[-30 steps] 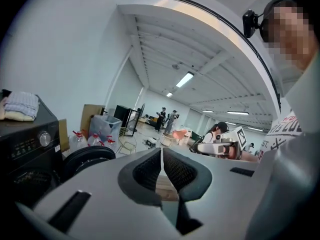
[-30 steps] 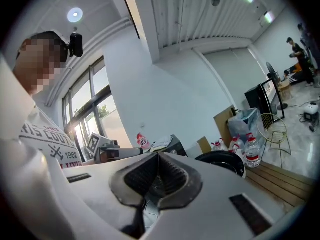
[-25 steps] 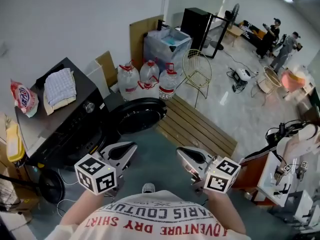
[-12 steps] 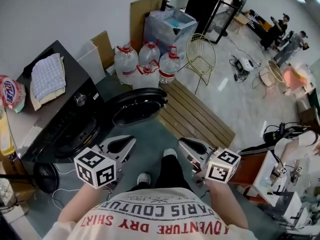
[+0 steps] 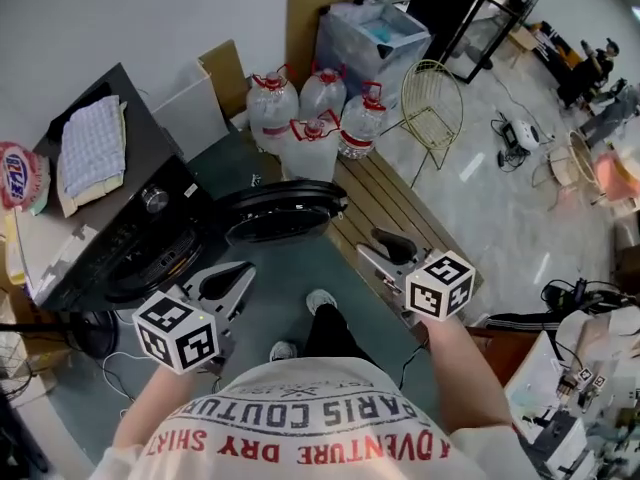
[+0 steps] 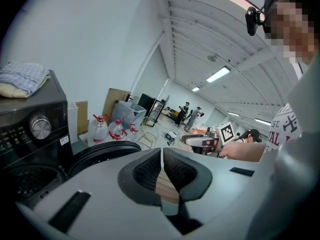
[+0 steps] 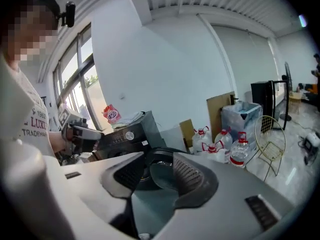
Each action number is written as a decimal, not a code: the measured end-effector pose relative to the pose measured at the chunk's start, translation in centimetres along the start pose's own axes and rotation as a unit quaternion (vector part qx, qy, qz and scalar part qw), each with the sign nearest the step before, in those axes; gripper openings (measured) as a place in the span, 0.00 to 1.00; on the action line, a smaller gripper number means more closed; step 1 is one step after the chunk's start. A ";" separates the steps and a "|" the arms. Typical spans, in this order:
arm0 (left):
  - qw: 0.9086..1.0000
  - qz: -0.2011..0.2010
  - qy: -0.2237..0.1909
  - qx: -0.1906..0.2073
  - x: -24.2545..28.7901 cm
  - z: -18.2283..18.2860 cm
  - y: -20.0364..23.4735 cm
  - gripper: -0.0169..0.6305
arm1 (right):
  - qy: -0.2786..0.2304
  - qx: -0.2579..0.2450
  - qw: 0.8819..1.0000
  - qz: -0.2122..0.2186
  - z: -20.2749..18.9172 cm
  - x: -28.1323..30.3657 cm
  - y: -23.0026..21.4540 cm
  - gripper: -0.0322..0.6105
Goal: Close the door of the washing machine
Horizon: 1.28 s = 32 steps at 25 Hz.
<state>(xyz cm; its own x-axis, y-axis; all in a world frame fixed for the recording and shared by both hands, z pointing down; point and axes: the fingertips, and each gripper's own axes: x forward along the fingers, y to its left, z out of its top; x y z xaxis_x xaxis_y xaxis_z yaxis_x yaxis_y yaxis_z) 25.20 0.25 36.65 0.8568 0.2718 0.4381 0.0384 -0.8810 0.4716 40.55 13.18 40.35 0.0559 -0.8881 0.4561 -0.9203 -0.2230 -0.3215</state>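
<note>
1. Head view looks steeply down on a person standing on a grey-green floor with a gripper in each hand. A black washing machine [image 5: 120, 238] stands at about ten o'clock from the person.
2. Its round door [image 5: 280, 213] hangs wide open, swung out to roughly twelve o'clock, with the free edge toward one o'clock. The drum opening is exposed, so the closing has not begun.
3. The left gripper [image 5: 238, 271] sits at about seven o'clock of the door, near it but apart. Its jaws are pressed together and hold nothing. A closed tip like this would likely serve as a blunt pusher.
4. The right gripper [image 5: 383, 243] sits at about four o'clock of the door, also apart from it. Its jaws are opening with nothing between them, and the door shows beyond the gap.
5. Both tools point slightly downward at the door, which looks like an approach from its outer side to swing it toward the machine.
6. A folded towel [image 5: 90, 148] lies on the machine's top. Water bottles [image 5: 310, 118] stand at twelve o'clock beyond the door, probably outside its swing.
</note>
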 end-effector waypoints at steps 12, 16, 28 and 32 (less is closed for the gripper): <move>0.993 0.103 0.011 -0.050 5.9 2.7 5.1 0.09 | 0.157 -0.197 0.968 0.018 -3.2 12.5 -13.7 0.40; 0.988 0.135 0.006 -0.070 6.8 2.9 6.8 0.09 | 0.207 -0.257 0.943 0.047 -5.3 16.1 -16.2 0.40; 0.965 0.226 -0.005 -0.136 6.6 1.3 10.3 0.09 | 0.334 -0.425 0.829 0.141 -11.9 22.5 -20.0 0.36; 0.957 0.248 -0.013 -0.149 6.2 1.5 10.7 0.09 | 0.352 -0.426 0.819 0.155 -12.6 23.4 -20.5 0.30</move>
<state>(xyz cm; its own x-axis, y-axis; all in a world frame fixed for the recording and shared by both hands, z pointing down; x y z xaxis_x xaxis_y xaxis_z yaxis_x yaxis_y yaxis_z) 31.70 -8.11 43.28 0.7442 -0.1644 0.6474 -0.5213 -0.7490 0.4090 55.86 2.02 68.11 -0.1920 -0.3297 0.9243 -0.8007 0.5973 0.0467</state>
